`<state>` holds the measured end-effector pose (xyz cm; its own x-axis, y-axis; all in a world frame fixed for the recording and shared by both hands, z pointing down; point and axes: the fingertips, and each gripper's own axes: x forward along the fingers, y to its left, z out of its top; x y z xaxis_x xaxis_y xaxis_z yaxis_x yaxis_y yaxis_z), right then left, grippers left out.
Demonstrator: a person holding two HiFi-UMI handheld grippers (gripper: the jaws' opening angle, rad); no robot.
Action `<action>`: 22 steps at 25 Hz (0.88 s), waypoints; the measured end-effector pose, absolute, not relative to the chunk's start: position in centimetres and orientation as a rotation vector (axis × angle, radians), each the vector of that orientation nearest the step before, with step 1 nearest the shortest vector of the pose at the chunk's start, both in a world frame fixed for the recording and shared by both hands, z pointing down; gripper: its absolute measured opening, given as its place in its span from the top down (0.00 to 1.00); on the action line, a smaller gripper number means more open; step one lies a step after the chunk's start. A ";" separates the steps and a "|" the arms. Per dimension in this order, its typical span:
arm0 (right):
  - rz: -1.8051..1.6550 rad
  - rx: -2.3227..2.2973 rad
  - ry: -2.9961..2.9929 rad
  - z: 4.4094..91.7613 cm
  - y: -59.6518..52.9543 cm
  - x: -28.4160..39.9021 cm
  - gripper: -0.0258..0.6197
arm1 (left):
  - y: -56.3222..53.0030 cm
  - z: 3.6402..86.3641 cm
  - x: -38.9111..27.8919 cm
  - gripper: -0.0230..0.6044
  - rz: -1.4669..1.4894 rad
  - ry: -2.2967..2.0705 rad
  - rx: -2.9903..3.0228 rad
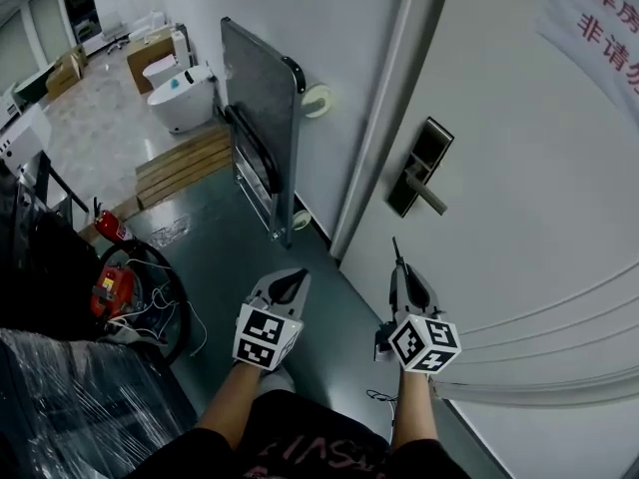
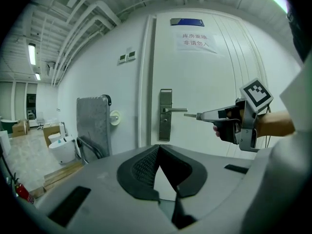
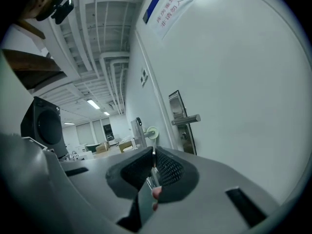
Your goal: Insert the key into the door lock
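The white door (image 1: pixel 519 218) fills the right of the head view, with a dark lock plate (image 1: pixel 426 158) and a lever handle (image 1: pixel 432 201) on it. My right gripper (image 1: pixel 402 270) is shut on a thin key (image 1: pixel 396 250) that points up toward the lock, a short way below it and apart from it. In the left gripper view the key (image 2: pixel 191 115) sticks out level with the handle (image 2: pixel 175 110), just right of the lock plate (image 2: pixel 165 113). The key (image 3: pixel 154 172) sits between the right pads. My left gripper (image 1: pixel 293 285) hangs left of the door, shut and holding nothing.
A folded grey platform cart (image 1: pixel 262 118) leans on the wall left of the door frame. Wooden planks (image 1: pixel 185 160) and white toilets (image 1: pixel 180 98) lie further left. A red fire extinguisher (image 1: pixel 112 226), a red device (image 1: pixel 112 287) with a hose, and a plastic-wrapped bundle (image 1: pixel 70 397) crowd the lower left.
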<state>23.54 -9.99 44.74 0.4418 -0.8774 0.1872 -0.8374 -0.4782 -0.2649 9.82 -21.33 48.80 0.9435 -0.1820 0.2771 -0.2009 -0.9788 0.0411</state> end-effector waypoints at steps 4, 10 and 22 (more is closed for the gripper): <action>-0.469 -2.593 1.428 44.9 -12.8 24.4 0.84 | -24.9 49.1 11.4 0.95 0.445 -0.186 3.033; -0.478 -2.638 1.281 45.2 -15.8 25.1 0.84 | -28.4 49.6 13.3 0.94 0.464 -0.017 3.051; -0.468 -2.638 1.125 44.8 -13.5 27.9 0.84 | -26.7 49.0 18.6 0.94 0.493 0.199 3.066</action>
<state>27.86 -13.54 44.76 0.6531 -0.7309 0.1979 -0.6555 -0.6766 -0.3355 18.61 -26.66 49.02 0.9417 0.1307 0.3100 0.1212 -0.9914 0.0500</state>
